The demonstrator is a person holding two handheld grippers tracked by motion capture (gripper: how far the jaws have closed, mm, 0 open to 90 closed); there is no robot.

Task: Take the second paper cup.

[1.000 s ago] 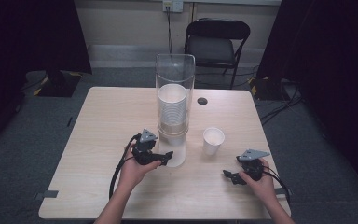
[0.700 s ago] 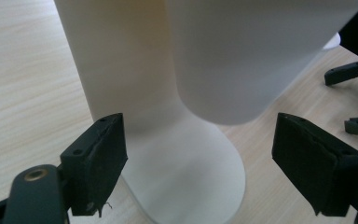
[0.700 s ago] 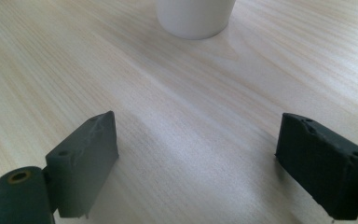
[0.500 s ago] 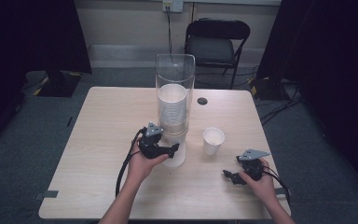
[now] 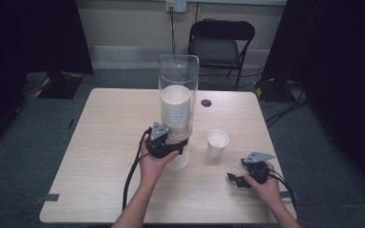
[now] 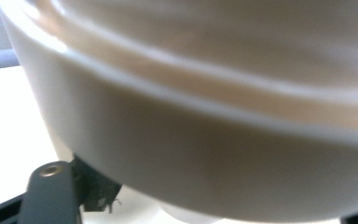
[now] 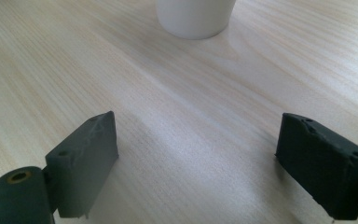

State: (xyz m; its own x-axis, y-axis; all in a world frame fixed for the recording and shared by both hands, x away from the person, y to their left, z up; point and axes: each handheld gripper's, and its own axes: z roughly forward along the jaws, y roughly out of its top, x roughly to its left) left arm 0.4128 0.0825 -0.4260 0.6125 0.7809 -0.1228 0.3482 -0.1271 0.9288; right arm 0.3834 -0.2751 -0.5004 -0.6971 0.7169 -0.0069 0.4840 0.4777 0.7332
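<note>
High view: left gripper (image 5: 178, 148) sits at the foot of the clear dispenser tube (image 5: 178, 76), level with the lowest cup (image 5: 179, 159) that sticks out below the stack of cups (image 5: 176, 110).
Lowest cup, place: mid-table (image 5: 104, 123), under the tube, just ahead of the left hand (image 5: 153, 164); the jaws reach around its upper part from the person's side.
Left gripper, state: jaws have just been closing, the cup between them; narrowed on it, but whether the pads press on the wall cannot be told.
Left gripper view: the white cup wall (image 6: 205, 154) is very close and blurred; one black jaw rises at lower left, touching or nearly touching the cup's underside.
Right gripper: (image 5: 234, 179) low over the table's near right corner, held in the right hand (image 5: 264, 183); jaws wide apart, nothing between them.
Right gripper view: bare wood between the jaws; loose cup (image 7: 195, 16) stands ahead, well apart.
Loose cup, place: (image 5: 217, 142) upright on the table, right of the tube, between the two grippers.
</note>
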